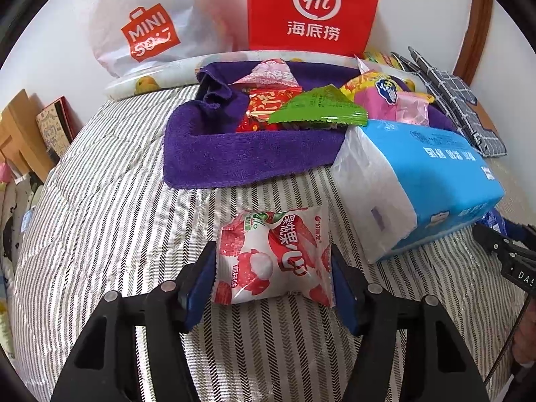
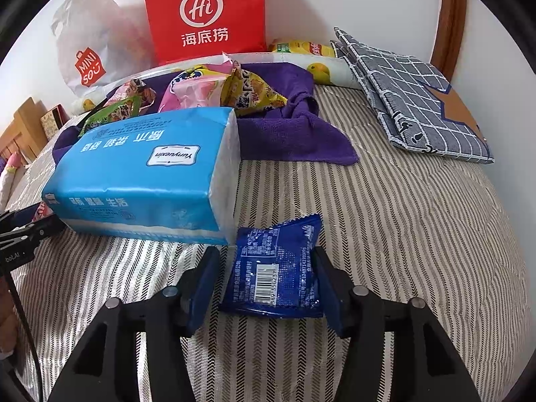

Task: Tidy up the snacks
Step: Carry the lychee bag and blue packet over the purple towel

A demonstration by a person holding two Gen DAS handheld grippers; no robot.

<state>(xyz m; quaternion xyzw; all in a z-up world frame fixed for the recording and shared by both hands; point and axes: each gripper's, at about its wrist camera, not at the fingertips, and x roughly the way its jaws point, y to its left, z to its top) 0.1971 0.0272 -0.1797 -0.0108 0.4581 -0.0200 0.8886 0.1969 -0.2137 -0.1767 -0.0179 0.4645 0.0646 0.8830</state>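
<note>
In the left wrist view, a red-and-white lychee snack packet point(image 1: 273, 258) lies on the striped bedcover between the fingers of my left gripper point(image 1: 273, 276); both blue pads touch its edges. In the right wrist view, a blue snack packet point(image 2: 278, 268) lies barcode up between the fingers of my right gripper point(image 2: 266, 278); the right pad touches it, the left pad stands a little apart. Behind both, a purple towel point(image 1: 234, 154) holds several snack packets, among them a green one point(image 1: 318, 109) and a pink one point(image 2: 197, 95).
A blue tissue pack point(image 1: 425, 184) lies between the two grippers, also in the right wrist view point(image 2: 144, 171). A red Haidilao bag point(image 1: 315, 6) and a white Miniso bag point(image 1: 144, 23) stand against the wall. A folded grey checked cloth point(image 2: 412, 97) lies at the right.
</note>
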